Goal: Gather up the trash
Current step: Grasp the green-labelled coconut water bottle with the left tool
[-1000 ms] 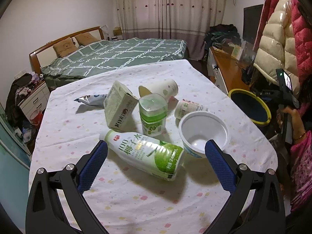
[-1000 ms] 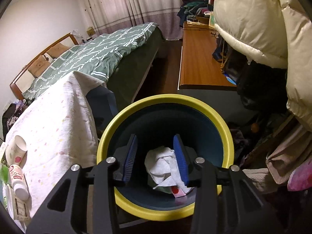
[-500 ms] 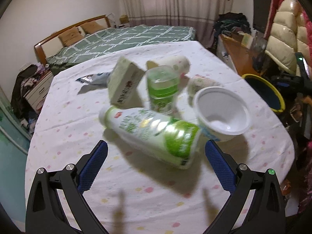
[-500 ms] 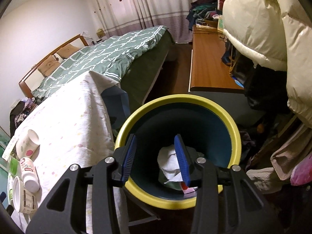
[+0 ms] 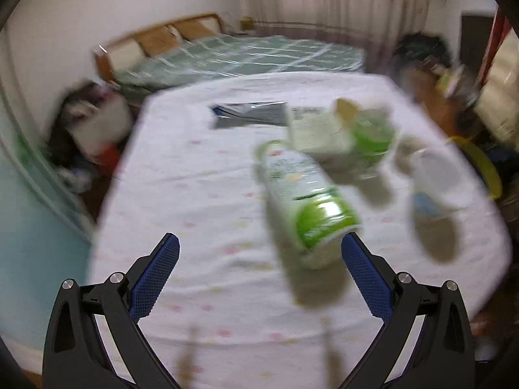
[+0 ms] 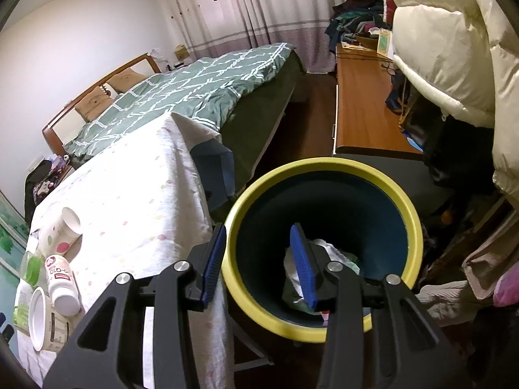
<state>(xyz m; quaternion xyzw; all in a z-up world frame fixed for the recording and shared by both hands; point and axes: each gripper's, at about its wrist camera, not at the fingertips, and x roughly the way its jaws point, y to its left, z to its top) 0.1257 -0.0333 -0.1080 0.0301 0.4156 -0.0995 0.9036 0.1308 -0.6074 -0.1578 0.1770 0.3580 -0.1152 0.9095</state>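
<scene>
The left wrist view is blurred by motion. My left gripper (image 5: pixel 259 261) is open wide above the white dotted tablecloth (image 5: pixel 194 181). A green and white bottle (image 5: pixel 305 194) lies on its side, with its base just inside my right fingertip (image 5: pixel 356 259). Behind the bottle are a carton (image 5: pixel 318 133), a green cup (image 5: pixel 373 136), a white bowl (image 5: pixel 434 178) and a foil wrapper (image 5: pixel 249 113). My right gripper (image 6: pixel 258 259) is partly open and empty, straddling the left rim of the yellow-rimmed bin (image 6: pixel 324 165). Crumpled white paper (image 6: pixel 334 253) lies in the bin.
In the right wrist view the table (image 6: pixel 129 194) stands left of the bin, carrying a paper cup (image 6: pixel 69 227), a small white bottle (image 6: pixel 61 278) and a bowl (image 6: pixel 39 321). A bed (image 6: pixel 194 97), a wooden desk (image 6: pixel 366 103) and hanging puffy coats (image 6: pixel 447 48) crowd the room.
My left gripper has swung left and come lower toward the lying bottle, which now sits right of centre. My right gripper has drifted left, from over the bin's middle to its left rim.
</scene>
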